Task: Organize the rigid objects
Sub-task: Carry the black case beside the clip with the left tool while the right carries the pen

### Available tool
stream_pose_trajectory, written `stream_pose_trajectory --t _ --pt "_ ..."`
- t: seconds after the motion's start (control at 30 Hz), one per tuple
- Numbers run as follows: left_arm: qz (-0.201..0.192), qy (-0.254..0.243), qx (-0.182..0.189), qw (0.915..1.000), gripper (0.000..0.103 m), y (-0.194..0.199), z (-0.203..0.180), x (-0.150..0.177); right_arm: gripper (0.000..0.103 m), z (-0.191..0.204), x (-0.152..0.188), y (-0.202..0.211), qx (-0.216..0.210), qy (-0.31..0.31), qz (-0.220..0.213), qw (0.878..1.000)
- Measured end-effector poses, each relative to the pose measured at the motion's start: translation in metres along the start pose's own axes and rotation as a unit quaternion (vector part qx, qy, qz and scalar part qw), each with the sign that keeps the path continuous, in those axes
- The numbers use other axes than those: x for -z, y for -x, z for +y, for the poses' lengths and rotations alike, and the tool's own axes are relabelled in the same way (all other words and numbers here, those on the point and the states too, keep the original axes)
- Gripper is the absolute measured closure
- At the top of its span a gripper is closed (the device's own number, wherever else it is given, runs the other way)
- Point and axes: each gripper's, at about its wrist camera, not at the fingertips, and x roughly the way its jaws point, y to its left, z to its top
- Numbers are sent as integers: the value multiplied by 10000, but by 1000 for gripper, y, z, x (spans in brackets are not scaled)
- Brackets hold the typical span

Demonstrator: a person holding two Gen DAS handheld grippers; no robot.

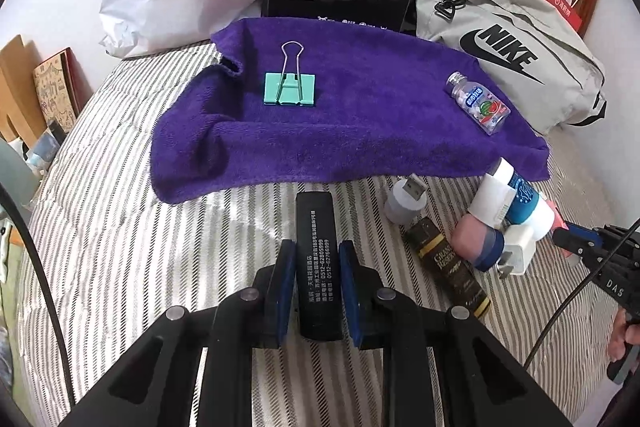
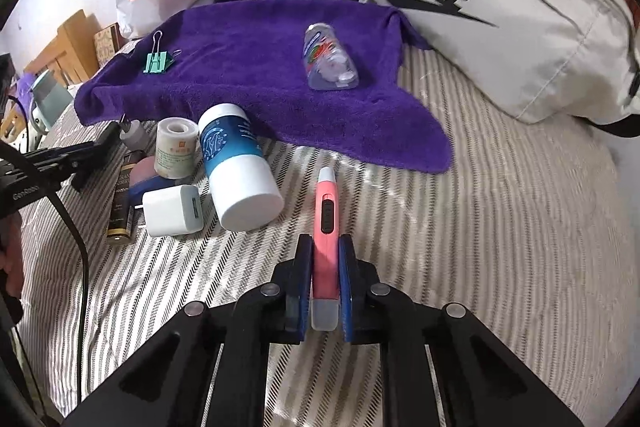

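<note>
Left claw [image 1: 316, 267] pinches a black lighter [image 1: 318, 259], right claw [image 2: 325, 267] a pink utility knife [image 2: 326, 239], seemingly bound for the purple towel [image 1: 360, 115] on the bed [image 1: 120, 227].

On the towel [image 1: 360, 115], the binder clip [image 1: 289, 89] lies left, the small bottle [image 1: 478, 103] right. The charger [image 2: 173, 210] lies before the towel.

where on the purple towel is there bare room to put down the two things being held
The purple towel lies bare across its middle, between the green binder clip and the mint bottle, and along its front edge. It is crowded off the towel, around the blue-and-white canister and white charger.
</note>
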Motion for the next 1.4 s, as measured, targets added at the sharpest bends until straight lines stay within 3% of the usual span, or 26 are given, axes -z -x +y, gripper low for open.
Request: stream_pose_trajectory --t 0.47,0.8,1.17,1.4 --pt "-144 37 144 9998 82 19 3 -23 90 -11 -6 19 -322 -111 -63 9994" --pt "-296 -65 103 9995 82 22 4 -64 90 0 -49 30 -666 60 -284 9974" --pt "-139 -239 179 9995 82 -19 -4 -111 90 14 -103 0 -936 133 -315 9950" --pt "30 -339 257 9991 82 -51 -10 -126 90 15 -127 -32 -853 215 -134 9960"
